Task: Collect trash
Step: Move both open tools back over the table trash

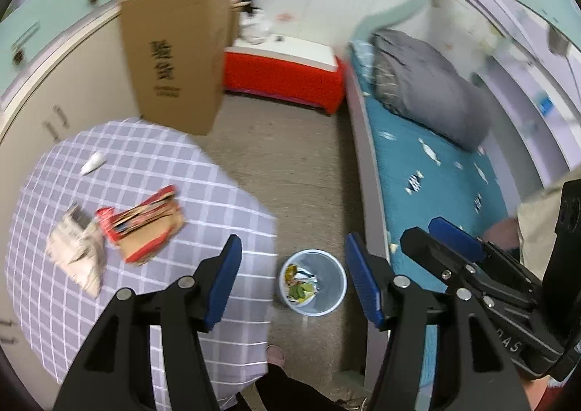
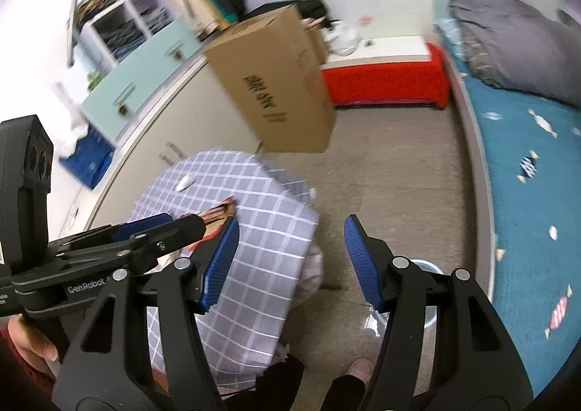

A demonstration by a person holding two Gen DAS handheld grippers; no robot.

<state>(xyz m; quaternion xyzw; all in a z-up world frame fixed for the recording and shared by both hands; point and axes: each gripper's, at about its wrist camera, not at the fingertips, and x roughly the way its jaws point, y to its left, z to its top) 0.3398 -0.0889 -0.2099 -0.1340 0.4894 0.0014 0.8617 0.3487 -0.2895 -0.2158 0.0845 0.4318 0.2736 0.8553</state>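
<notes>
Here, both hands' fingers half open, empty. Left gripper (image 1: 292, 278) above bin (image 1: 314, 282) on floor; right gripper (image 2: 290, 258) beside. Red wrapper (image 1: 145, 222), crumpled paper (image 1: 76, 247), white scrap (image 1: 91, 163) on checked table (image 1: 181, 171). Best: approach wrapper from above, close firmly.

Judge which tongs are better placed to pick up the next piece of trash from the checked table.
Left, probably. The left tongs stand open beside the crumpled red-and-brown wrapper on the checked tablecloth; the right tongs, also open, hang over bare floor near the bed.
</notes>
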